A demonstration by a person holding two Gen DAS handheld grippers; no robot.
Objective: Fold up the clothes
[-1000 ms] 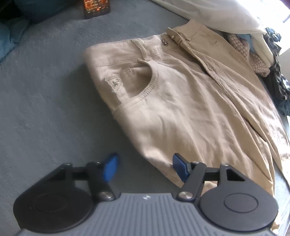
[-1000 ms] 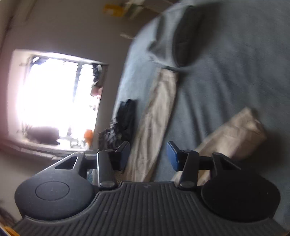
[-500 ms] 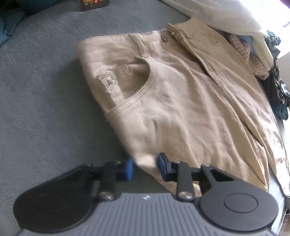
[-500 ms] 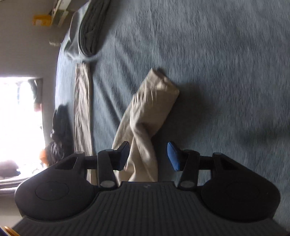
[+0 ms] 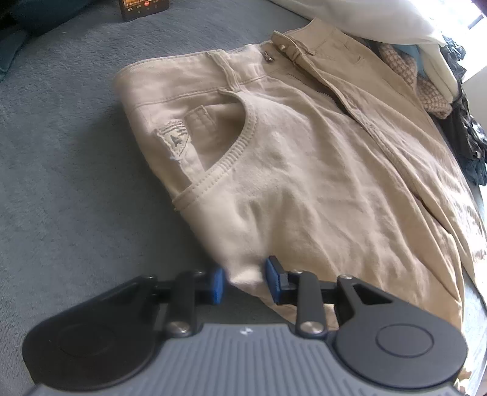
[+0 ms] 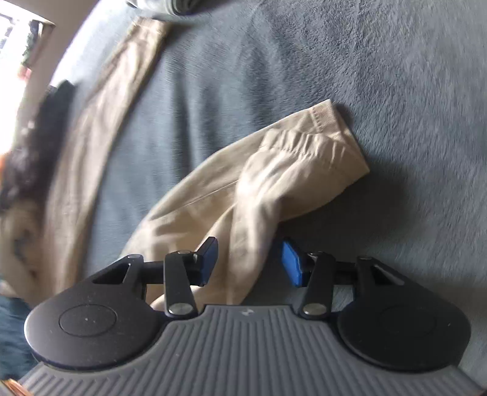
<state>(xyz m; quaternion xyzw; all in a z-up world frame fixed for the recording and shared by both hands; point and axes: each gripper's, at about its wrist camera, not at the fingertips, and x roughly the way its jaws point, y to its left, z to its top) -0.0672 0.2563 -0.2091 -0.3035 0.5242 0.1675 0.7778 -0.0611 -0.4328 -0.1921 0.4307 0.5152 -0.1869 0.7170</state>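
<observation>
Left wrist view: left gripper [image 5: 243, 281], wide apart a second ago, is now pinching the side edge of the beige trousers [image 5: 304, 170] lying on the grey-blue blanket [image 5: 61, 182]; phone [image 5: 143, 7] and clothes pile [image 5: 441, 76] are lying beyond.

Right wrist view: right gripper [image 6: 248, 265], having swung down from the window, is closing around the trouser leg [image 6: 274, 182], pads not yet pressing.

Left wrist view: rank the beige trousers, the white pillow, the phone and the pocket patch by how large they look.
1. Beige trousers, filling most of the view.
2. White pillow, cut off at the top edge, so its true extent is unsure.
3. Phone, also cropped.
4. Pocket patch; close to the phone in apparent size, so this order is unsure.
</observation>
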